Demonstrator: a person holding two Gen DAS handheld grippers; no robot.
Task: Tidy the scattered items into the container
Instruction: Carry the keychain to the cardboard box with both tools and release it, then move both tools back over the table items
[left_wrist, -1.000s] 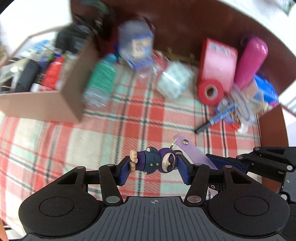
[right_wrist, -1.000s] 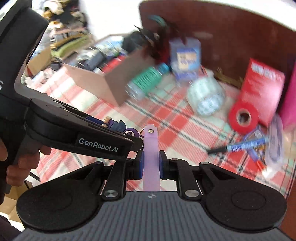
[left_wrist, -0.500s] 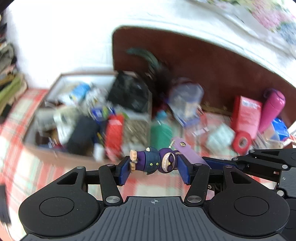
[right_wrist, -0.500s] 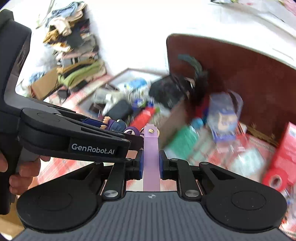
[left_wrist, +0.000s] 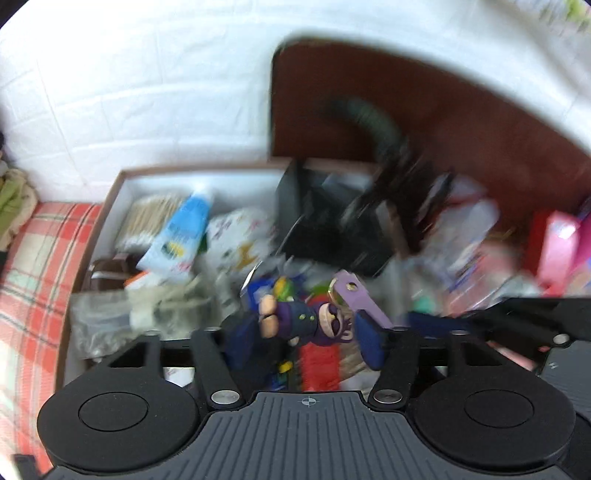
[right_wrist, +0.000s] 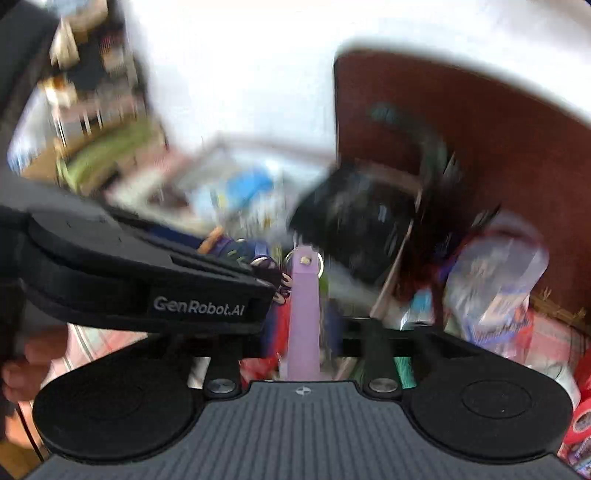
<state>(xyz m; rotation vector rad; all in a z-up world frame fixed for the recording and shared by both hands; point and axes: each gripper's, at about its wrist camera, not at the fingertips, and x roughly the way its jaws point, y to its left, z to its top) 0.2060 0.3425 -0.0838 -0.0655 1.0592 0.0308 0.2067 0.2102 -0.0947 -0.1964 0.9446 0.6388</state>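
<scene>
My left gripper (left_wrist: 301, 325) is shut on a small purple figurine keychain (left_wrist: 299, 321) and holds it over the cardboard box (left_wrist: 110, 192), which is full of packets and bottles. My right gripper (right_wrist: 303, 328) is shut on the lilac strap (right_wrist: 303, 310) of the same keychain; the strap (left_wrist: 356, 297) also shows in the left wrist view, joined to the figurine by a ring. The left gripper's body (right_wrist: 147, 280) crosses the right wrist view on the left. Both views are blurred by motion.
A black bag (left_wrist: 332, 221) and a dark feathered thing (left_wrist: 373, 122) sit at the box's right end. A clear plastic pack (right_wrist: 498, 280) and red tape (right_wrist: 580, 417) lie right of the box on the red plaid cloth (left_wrist: 33, 258). A brown headboard (left_wrist: 461, 122) stands behind.
Both grippers have carried the keychain from over the plaid cloth leftward and forward to above the open box. The box now fills the middle of both views. Grips unchanged.
</scene>
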